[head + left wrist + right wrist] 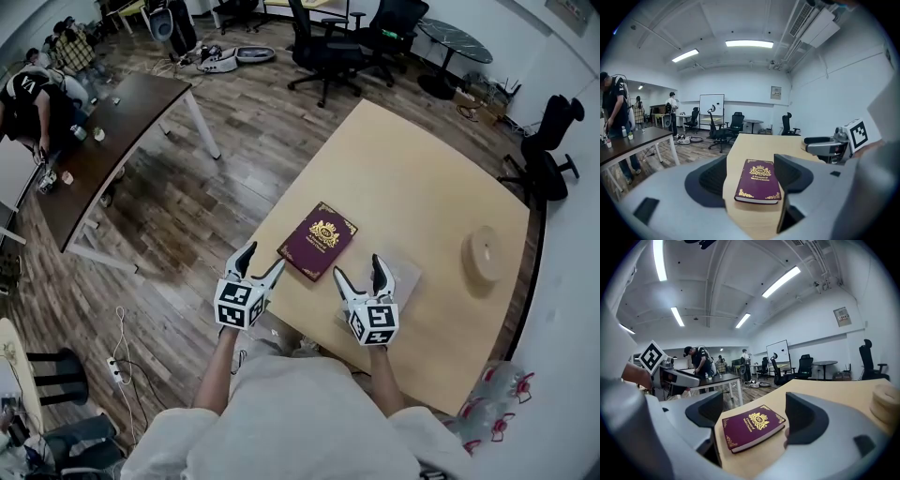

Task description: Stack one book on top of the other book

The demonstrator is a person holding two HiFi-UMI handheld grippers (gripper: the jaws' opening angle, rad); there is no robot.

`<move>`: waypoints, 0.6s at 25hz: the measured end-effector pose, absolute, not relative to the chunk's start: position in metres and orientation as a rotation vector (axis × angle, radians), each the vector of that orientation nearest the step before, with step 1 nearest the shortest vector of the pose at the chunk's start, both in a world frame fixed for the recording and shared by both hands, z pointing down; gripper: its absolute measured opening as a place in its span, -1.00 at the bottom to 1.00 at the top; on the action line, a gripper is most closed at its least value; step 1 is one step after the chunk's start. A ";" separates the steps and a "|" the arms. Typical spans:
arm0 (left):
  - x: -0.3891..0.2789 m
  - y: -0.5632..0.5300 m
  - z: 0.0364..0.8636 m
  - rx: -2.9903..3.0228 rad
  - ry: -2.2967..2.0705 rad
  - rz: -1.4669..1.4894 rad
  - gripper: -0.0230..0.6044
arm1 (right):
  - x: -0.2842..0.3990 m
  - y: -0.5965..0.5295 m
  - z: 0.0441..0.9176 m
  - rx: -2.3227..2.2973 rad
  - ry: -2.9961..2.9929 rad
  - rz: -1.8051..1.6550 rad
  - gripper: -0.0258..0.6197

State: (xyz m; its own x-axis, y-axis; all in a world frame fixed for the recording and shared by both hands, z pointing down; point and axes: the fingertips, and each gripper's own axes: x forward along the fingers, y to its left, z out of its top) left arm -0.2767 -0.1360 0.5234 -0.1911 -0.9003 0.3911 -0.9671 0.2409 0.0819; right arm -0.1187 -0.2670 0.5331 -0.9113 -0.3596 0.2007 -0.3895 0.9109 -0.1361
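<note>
Nearest me, my left gripper hovers at the left of the table's near edge, jaws wide apart and holding nothing. It points at the maroon book, which lies closed and flat on the wood just ahead, between the two grippers and touching neither. Right of the book, my right gripper also stands wide open and empty, over a flat grey thing I cannot make out, and farther right a round wooden disc sits well apart.
</note>
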 end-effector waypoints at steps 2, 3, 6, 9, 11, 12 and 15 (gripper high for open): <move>-0.279 -0.137 0.526 1.723 -2.153 0.264 0.09 | -0.119 -0.266 0.535 0.580 -2.898 0.273 0.33; -0.280 -0.138 0.527 1.726 -2.149 0.267 0.09 | -0.120 -0.265 0.536 0.585 -2.896 0.280 0.33; -0.285 -0.144 0.530 1.744 -2.126 0.268 0.09 | -0.122 -0.265 0.537 0.603 -2.887 0.296 0.33; -0.288 -0.150 0.535 1.777 -2.088 0.269 0.09 | -0.124 -0.262 0.540 0.638 -2.869 0.312 0.33; -0.291 -0.154 0.538 1.804 -2.060 0.264 0.09 | -0.125 -0.260 0.542 0.667 -2.853 0.315 0.33; -0.293 -0.156 0.540 1.816 -2.047 0.261 0.09 | -0.126 -0.259 0.544 0.680 -2.843 0.315 0.33; -0.302 -0.160 0.547 1.844 -2.007 0.251 0.09 | -0.132 -0.255 0.549 0.716 -2.812 0.323 0.33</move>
